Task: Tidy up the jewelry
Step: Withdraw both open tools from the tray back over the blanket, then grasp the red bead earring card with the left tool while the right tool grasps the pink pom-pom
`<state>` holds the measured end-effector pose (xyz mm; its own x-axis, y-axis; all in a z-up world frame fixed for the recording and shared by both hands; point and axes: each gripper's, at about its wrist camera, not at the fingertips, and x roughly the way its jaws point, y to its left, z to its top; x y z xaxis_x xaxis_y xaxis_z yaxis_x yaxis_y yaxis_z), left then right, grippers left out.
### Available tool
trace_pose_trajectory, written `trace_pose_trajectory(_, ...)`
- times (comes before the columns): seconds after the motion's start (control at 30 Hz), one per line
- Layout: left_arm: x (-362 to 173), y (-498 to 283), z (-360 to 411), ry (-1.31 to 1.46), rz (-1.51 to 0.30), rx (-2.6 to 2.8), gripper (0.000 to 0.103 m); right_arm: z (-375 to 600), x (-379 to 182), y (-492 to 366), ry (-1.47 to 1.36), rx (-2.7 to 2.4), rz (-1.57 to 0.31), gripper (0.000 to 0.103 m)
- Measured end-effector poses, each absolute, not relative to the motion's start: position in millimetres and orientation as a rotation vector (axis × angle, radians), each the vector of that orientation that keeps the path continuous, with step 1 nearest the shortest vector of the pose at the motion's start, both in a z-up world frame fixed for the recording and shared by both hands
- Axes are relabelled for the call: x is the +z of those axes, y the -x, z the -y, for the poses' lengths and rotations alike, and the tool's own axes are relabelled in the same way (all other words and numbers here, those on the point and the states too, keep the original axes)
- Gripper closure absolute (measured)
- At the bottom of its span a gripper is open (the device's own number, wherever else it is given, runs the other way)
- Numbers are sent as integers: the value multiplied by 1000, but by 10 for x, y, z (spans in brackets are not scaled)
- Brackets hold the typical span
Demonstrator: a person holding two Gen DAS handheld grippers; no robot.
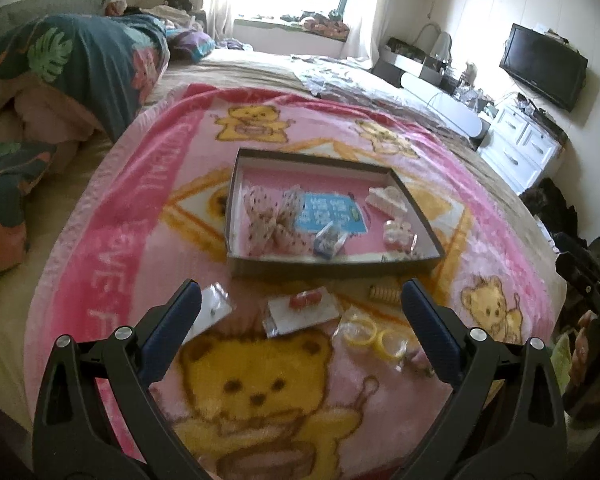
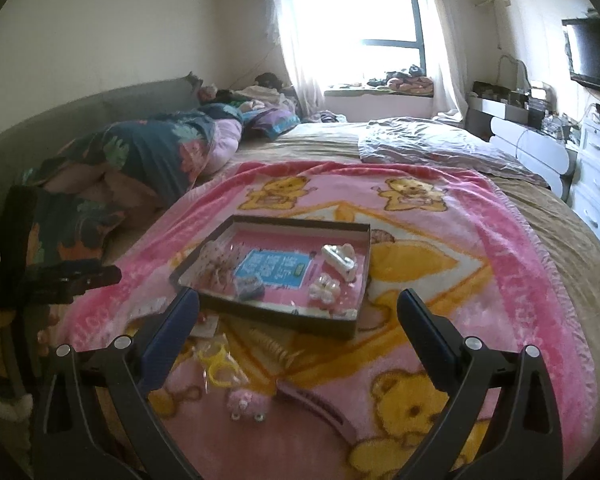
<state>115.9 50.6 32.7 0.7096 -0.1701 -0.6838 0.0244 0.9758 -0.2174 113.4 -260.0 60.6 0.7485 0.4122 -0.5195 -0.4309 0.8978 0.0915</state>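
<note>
A: How are the fingers shown?

B: The left gripper (image 1: 300, 300) is seen at lower centre of its view with fingers spread wide and nothing held. The right gripper (image 2: 298, 310) is likewise spread wide and empty, at lower centre of its own view.

A: What is framed between the left fingers?

B: A small packet with a red piece (image 1: 302, 310) is seen just ahead, at centre frame. A clear bag with yellow rings (image 1: 370, 334) lies to its right, a small clear bag (image 1: 214, 308) beside the left finger, and a coiled hair tie (image 1: 384, 293) near the right finger. All rest on the pink blanket (image 1: 112, 240), outside the box.

A: And further out?

B: The shallow box (image 1: 332, 266) is seen at mid-frame, already holding a dotted bow (image 1: 272, 216), a blue card (image 1: 328, 212) and a white hair claw (image 1: 386, 198). In the right view a pink fuzzy clip (image 2: 246, 402) and a dark hair clip (image 2: 312, 400) are shown at lower centre.

A: How is the step best done?

B: One loose item is probably to be chosen next. The fingers should be lowered astride the packet's short sides and closed on its edge, not the soft pile. A thin bag is likely to slip or fold, so it should be pinched firmly and released low over a bare part of the box floor.
</note>
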Motion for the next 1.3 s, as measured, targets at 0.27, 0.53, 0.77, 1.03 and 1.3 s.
trace_pose_trajectory(0.27,179,-1014,-564,206,-818,-94,9,2553,490,-949,95,491,-567,4)
trace_pose_trajectory(0.53,91,-926,-540,201,-850,-98,9,2504,289,-802,125,534,-607,4)
trace_pose_trajectory(0.77,-51,-883,-436,186,-893,-123,9,2327,57,-704,168,576,-653,4)
trace_pose_trajectory(1.03,-305,-988,-323,190,-950,-143,9,2185,-179,-735,200,600,-694,5)
trace_pose_trajectory(1.3,-483,-1269,-255,216,-988,-139,9,2082,-344,-800,215,616,-732,6)
